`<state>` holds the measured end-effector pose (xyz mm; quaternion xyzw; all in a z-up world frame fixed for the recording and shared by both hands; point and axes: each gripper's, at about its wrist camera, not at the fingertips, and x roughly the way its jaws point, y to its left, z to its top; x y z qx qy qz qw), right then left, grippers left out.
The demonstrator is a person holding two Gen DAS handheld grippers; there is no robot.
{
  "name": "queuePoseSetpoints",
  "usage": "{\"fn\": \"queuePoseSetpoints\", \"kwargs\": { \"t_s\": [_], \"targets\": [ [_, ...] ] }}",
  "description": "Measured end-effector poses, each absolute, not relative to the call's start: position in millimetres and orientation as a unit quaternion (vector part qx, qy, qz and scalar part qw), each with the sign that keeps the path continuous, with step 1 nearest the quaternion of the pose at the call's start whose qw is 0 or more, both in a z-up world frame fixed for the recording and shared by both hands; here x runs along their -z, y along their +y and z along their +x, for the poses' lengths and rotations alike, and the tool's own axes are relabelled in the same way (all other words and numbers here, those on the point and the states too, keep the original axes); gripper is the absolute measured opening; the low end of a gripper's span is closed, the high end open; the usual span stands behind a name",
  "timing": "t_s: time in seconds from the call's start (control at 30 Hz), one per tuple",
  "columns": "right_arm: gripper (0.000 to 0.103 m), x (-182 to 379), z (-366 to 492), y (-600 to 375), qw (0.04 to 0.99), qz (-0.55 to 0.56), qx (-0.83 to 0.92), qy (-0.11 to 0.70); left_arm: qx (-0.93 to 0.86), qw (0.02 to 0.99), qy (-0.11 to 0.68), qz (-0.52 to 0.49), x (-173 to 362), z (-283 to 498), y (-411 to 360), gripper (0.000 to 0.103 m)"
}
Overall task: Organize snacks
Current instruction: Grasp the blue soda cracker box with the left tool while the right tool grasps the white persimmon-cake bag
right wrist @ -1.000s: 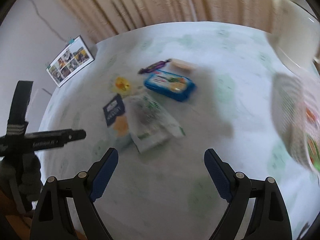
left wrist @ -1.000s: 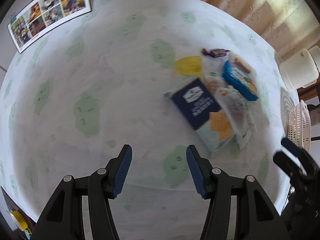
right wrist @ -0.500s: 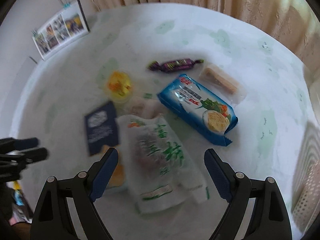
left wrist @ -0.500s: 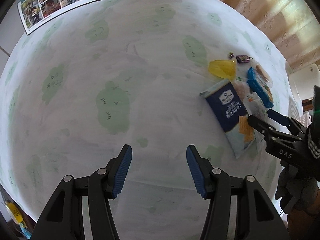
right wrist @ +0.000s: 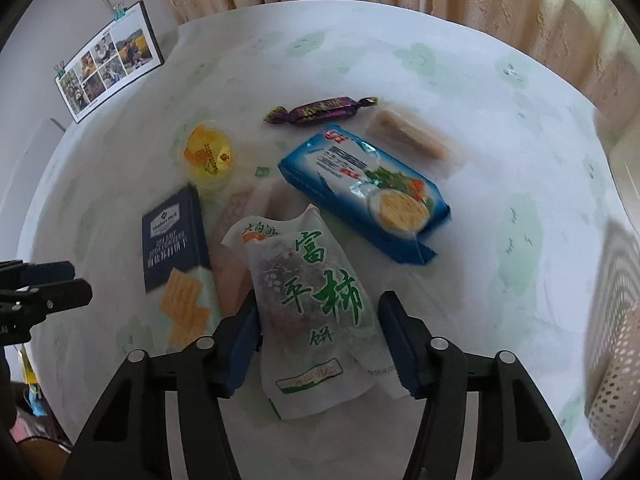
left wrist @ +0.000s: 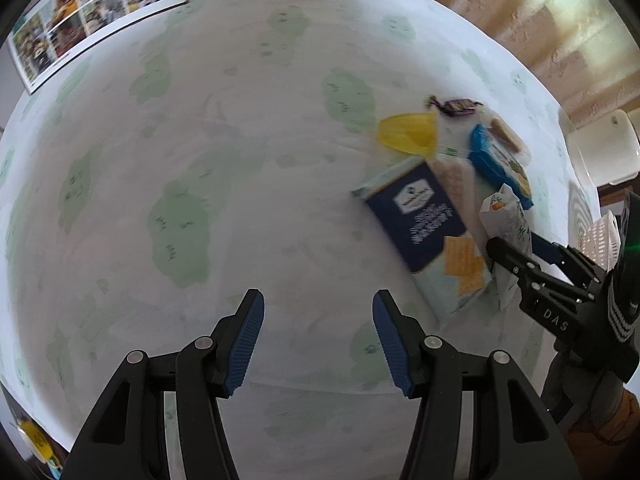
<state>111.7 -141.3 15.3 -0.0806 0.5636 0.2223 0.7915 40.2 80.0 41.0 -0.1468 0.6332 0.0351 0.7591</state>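
On the far left of the right wrist view, a photo collage (right wrist: 110, 60) hangs by clips against the wall behind the bench (right wrist: 460, 80), which wears a white cloth printed with green clouds. Below it the left tool (right wrist: 56, 284) reaches in from the edge, its jaws moderately apart over bare cloth with nothing between them. Next comes a navy cracker box (right wrist: 176, 256) lying flat, with a yellow jelly cup (right wrist: 209, 152) just beyond its far end. At centre lies a white pouch with green characters (right wrist: 308, 300), and the right tool (right wrist: 320, 340) straddles its lower half, jaws closing; its left pad touches the pouch's edge, while the right pad looks just clear of it. Beyond the pouch sits a purple wrapped candy (right wrist: 320, 110); to the right lie a blue noodle packet (right wrist: 368, 188) and a clear-wrapped wafer bar (right wrist: 416, 138). At the right edge stands a white perforated basket (right wrist: 612, 340).
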Motion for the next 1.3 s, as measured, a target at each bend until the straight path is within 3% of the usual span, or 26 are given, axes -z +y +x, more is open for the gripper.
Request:
{"fn": "queuePoseSetpoints", "kwargs": {
  "t_s": [0.43, 1.0, 1.07, 1.13, 1.3],
  "targets": [
    [0.053, -22, 67, -142, 0.775, -0.048, -0.258, 0.575, 0.009, 0.765, 0.631, -0.132, -47, 77, 30, 0.056],
    [0.053, -23, 47, -154, 0.767, -0.007, -0.256, 0.588, -0.022, 0.756, 0.646, -0.101, -21, 89, 24, 0.056],
    [0.056, -23, 46, -151, 0.766, -0.010, -0.259, 0.588, -0.026, 0.752, 0.650, -0.110, -17, 87, 30, 0.055],
    [0.066, -24, 45, -146, 0.766, -0.011, -0.261, 0.588, -0.022, 0.753, 0.647, -0.121, -17, 84, 37, 0.050],
    [0.076, -26, 50, -128, 0.766, -0.010, -0.258, 0.588, -0.023, 0.758, 0.641, -0.119, -18, 79, 45, 0.047]
  ]
}}
